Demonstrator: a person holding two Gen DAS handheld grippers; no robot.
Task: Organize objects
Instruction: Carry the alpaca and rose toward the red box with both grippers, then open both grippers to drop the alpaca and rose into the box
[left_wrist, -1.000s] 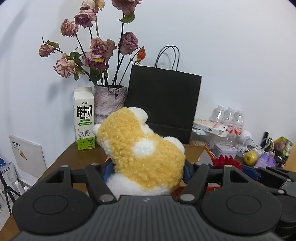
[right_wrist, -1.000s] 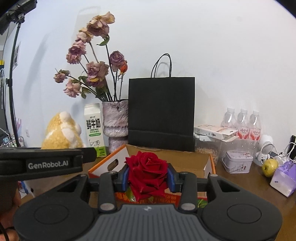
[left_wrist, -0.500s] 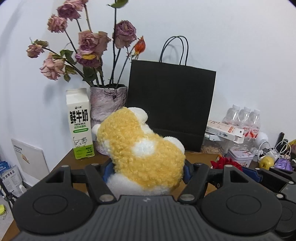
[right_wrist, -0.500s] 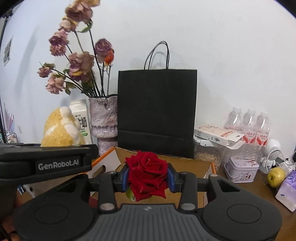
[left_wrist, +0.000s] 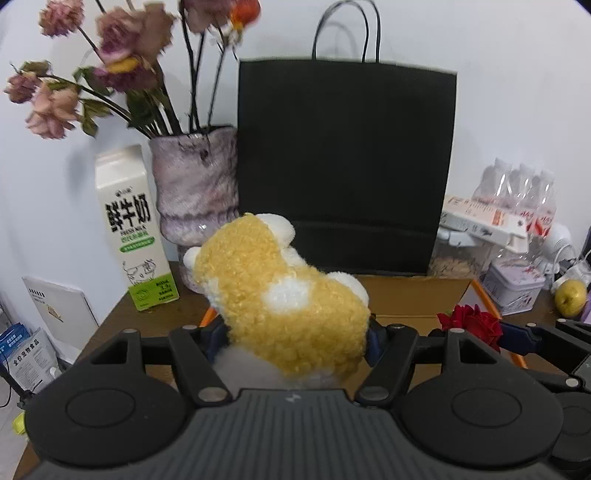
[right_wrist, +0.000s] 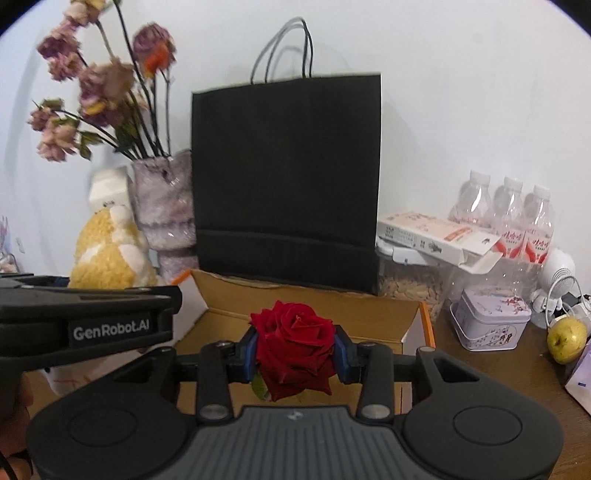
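Desk (left_wrist: 147, 317) clutter looms nearer: I've advanced both grippers, jaws clamped on plush toy (left_wrist: 288, 306) and red rose (right_wrist: 295, 347), toward the cardboard box (right_wrist: 369, 314).

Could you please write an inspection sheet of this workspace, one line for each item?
Surface: brown wooden table.
Job's things: plush toy and red rose, both held above open cardboard box.
Clutter: black paper bag, milk carton, vase of dried flowers, water bottles, tin, yellow fruit.
Grippers: left gripper shut on plush toy; right gripper shut on red rose.
Cables: white cable near the fruit.
Surroundings: white wall.
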